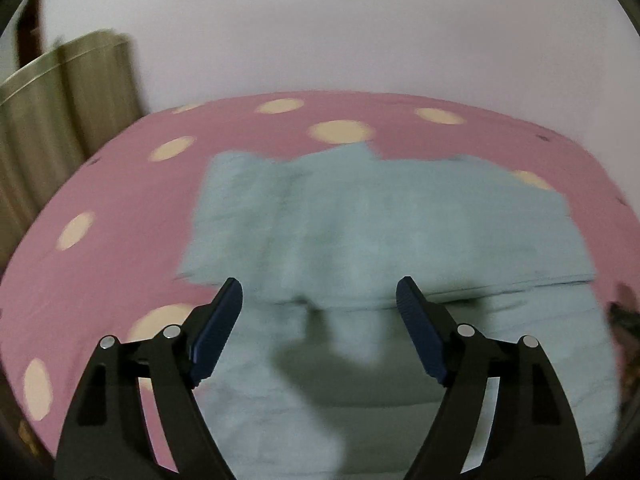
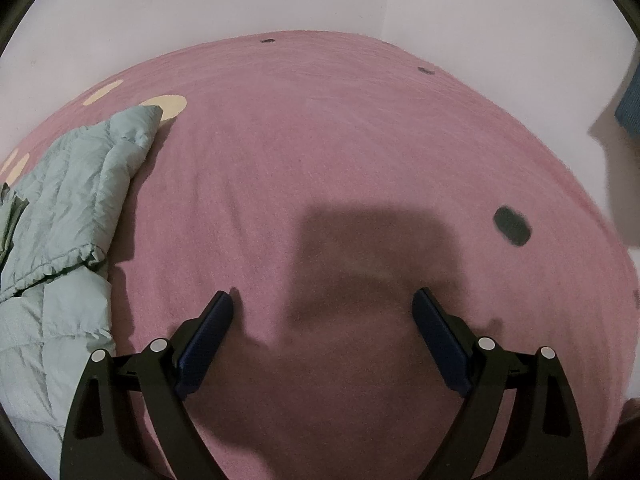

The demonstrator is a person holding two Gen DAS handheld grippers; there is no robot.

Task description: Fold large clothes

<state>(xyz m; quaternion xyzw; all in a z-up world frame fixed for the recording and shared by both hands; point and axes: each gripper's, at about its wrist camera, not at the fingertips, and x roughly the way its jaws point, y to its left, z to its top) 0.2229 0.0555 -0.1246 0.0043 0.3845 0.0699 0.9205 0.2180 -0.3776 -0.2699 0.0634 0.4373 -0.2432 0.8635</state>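
Overhead, left gripper (image 1: pixel 319 300) hung spread wide, empty, above pale green quilted garment (image 1: pixel 380 216) lying partly folded on pink spotted blanket (image 1: pixel 120 200). Right gripper (image 2: pixel 323 312) likewise agape, empty, beside it. Probably best to regrip an outer edge before folding.

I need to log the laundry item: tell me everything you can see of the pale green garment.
The pale green garment is quilted, puffy fabric with stitched seams and a ruffled edge. It lies folded in layers on the pink dotted bedcover, one fold line crossing it. Neither tongs touch it: the left tongs hover open above it.
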